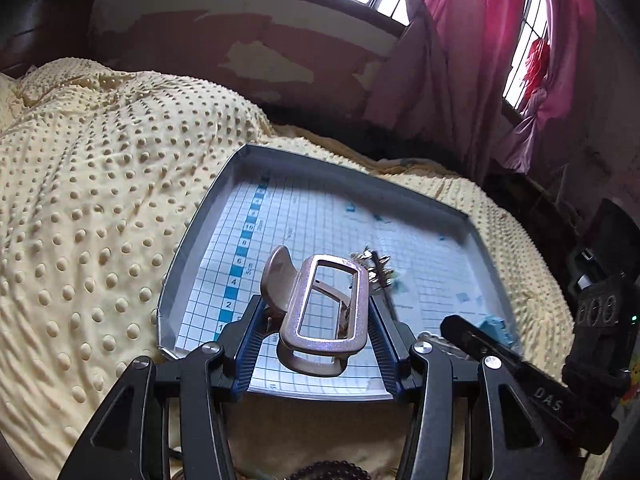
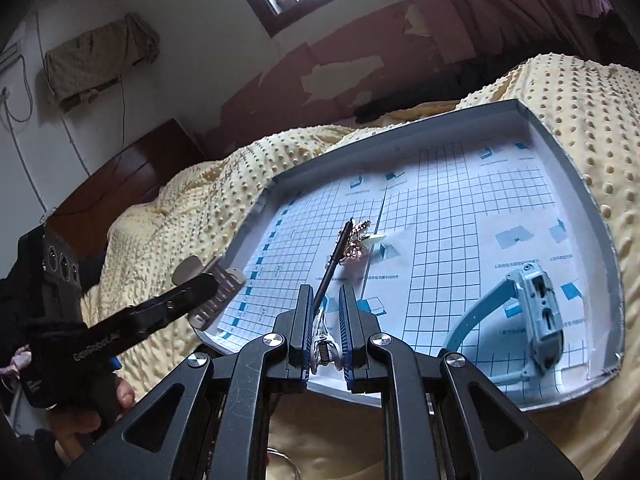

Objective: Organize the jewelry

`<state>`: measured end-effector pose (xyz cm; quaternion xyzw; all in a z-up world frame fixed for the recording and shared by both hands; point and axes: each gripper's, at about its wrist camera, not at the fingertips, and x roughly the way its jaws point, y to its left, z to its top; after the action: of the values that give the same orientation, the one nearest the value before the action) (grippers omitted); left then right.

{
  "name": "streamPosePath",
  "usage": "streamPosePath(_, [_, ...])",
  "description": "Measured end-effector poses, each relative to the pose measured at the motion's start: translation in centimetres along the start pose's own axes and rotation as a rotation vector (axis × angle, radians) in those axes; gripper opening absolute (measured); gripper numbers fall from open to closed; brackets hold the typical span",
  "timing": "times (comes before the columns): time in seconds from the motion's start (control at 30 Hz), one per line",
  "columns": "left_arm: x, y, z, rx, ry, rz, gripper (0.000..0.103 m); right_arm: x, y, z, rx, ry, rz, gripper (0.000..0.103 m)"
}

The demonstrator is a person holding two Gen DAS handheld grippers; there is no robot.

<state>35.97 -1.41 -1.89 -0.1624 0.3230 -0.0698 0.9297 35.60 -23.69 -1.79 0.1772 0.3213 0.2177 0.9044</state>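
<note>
On the right tongs' (image 2: pixel 326 320) arm: "DAS"; left: "GenRobot.AI".

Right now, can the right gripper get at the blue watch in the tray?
Probably not yet: the right gripper is shut on a black hairpin. The blue watch lies unobstructed in the tray.

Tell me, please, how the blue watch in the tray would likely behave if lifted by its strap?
The blue watch would probably dangle: its thin strap curves and looks floppy. The chunky case looks heavier, so it would likely swing downward.
</note>
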Motion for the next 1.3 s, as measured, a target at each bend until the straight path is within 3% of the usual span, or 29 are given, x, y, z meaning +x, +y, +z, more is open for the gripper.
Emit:
streamPosePath(0.27, [1.6,0.0,-0.9,-0.002,0.042,0.039,0.049,1.6,-0.6,-0.6,-0.007,0.040,-0.003,0.012])
streamPosePath(0.43, [2.5,0.8,-1.0,-0.073,0.105,0.029,0.049,1.2,-0.6,-0.4,-0.026,0.023,-0.023,0.012])
streamPosePath(0.53, [1.9,0.8,-0.9,-0.087,0.080,0.023,0.062,0.4,-0.3,-0.1,-0.054,0.003,-0.039,0.012])
streamPosePath(0.6, [1.2,0.7,-0.7,-0.092,0.056,0.022,0.079,-0.3,-0.1,0.2,-0.072,-0.010,-0.054,0.012])
streamPosePath(0.67, [0.4,0.5,-0.5,-0.100,0.042,0.015,0.079,-1.0,0.1,0.5,-0.086,-0.024,-0.066,0.014])
streamPosePath(0.73, [-0.4,0.4,-0.4,-0.104,0.032,0.014,0.083,-1.8,0.3,0.8,-0.096,-0.040,-0.078,0.023])
streamPosePath(0.8, [-1.5,0.3,-0.3,-0.094,0.010,0.023,0.096,-3.1,0.7,0.9,-0.111,-0.067,-0.086,0.041])
streamPosePath(0.9, [-4.0,0.1,-0.4,-0.065,-0.040,0.033,0.103,-5.4,1.6,0.8,-0.168,-0.111,-0.102,0.053])
streamPosePath(1.2, [-12.9,-0.9,-2.5,0.000,-0.216,0.070,0.103,-13.6,4.0,-0.5,-0.198,-0.271,-0.100,0.101])
streamPosePath(1.3, [-15.8,-1.5,-3.6,0.038,-0.253,0.082,0.103,-16.4,4.9,-1.7,-0.232,-0.319,-0.094,0.102])
